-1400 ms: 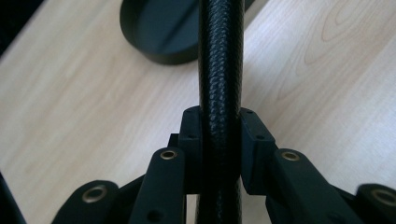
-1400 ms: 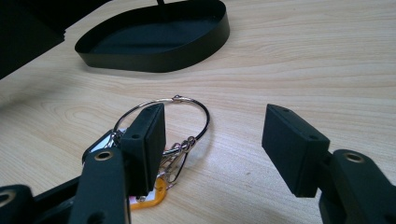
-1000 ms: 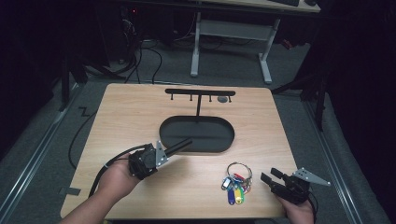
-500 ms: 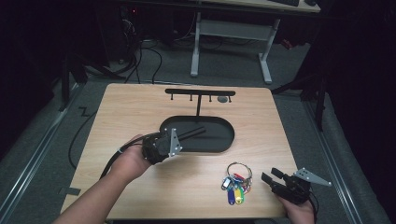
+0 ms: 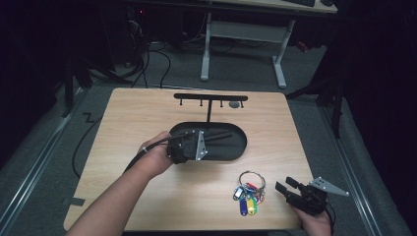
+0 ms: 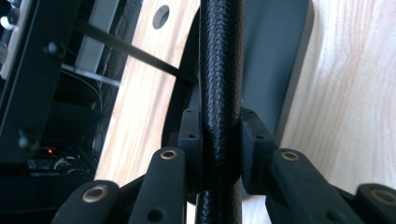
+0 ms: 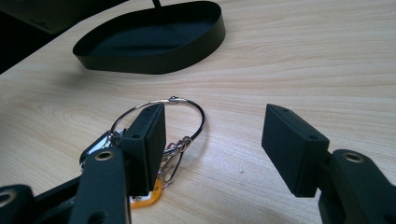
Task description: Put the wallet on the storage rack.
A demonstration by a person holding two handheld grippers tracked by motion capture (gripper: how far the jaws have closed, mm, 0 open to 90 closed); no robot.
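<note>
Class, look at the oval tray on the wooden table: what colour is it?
The oval tray is plain black, inside and out. It shows best in the right gripper view.

A grey desk frame (image 5: 244, 34) stands on the floor beyond the wooden table (image 5: 133, 118)

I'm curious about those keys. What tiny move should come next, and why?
Probably ease the right gripper toward the key ring and close on it: its jaws stand open with the ring lying on the table just ahead, and the left gripper clamps the tray rim.
</note>
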